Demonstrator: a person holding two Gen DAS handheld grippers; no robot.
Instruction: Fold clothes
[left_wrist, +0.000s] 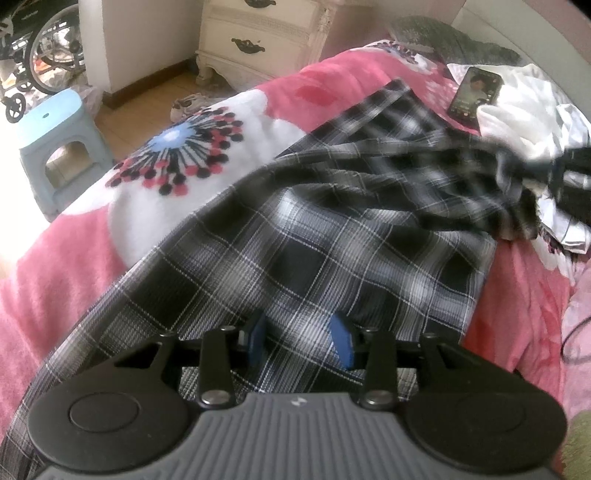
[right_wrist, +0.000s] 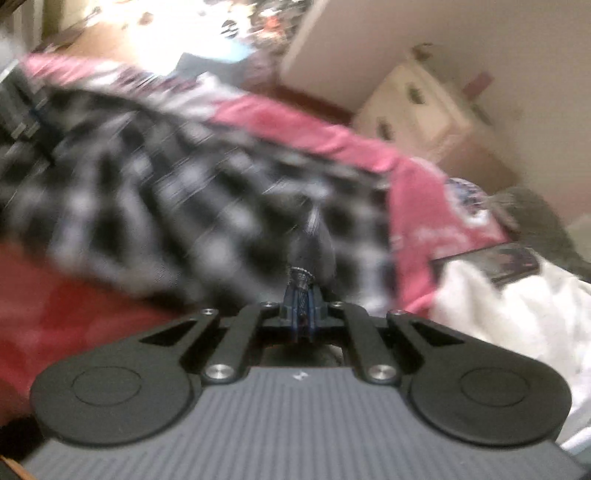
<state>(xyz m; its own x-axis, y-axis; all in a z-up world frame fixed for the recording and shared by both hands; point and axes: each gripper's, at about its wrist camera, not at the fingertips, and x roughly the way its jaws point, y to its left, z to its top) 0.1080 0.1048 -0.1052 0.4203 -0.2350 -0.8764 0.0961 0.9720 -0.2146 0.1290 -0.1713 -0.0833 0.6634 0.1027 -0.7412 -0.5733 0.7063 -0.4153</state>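
A black, grey and white plaid garment (left_wrist: 314, 236) lies spread across a pink blanket (left_wrist: 66, 280) on a bed. My left gripper (left_wrist: 299, 341) is open, its blue pads (left_wrist: 341, 341) apart with plaid cloth lying loosely between them. In the left wrist view the far end of the garment is bunched and pulled up at the right, where my right gripper (left_wrist: 569, 173) shows as a dark shape. In the blurred right wrist view, my right gripper (right_wrist: 303, 291) is shut on a twisted corner of the plaid garment (right_wrist: 184, 192), which stretches away from it.
A phone (left_wrist: 474, 92) with a lit screen lies beside white clothes (left_wrist: 524, 110) at the back right. A blue stool (left_wrist: 55, 140), a cream dresser (left_wrist: 262, 33) and a wheelchair (left_wrist: 40, 55) stand on the floor beyond the bed. A grey pillow (left_wrist: 443, 37) lies at the head.
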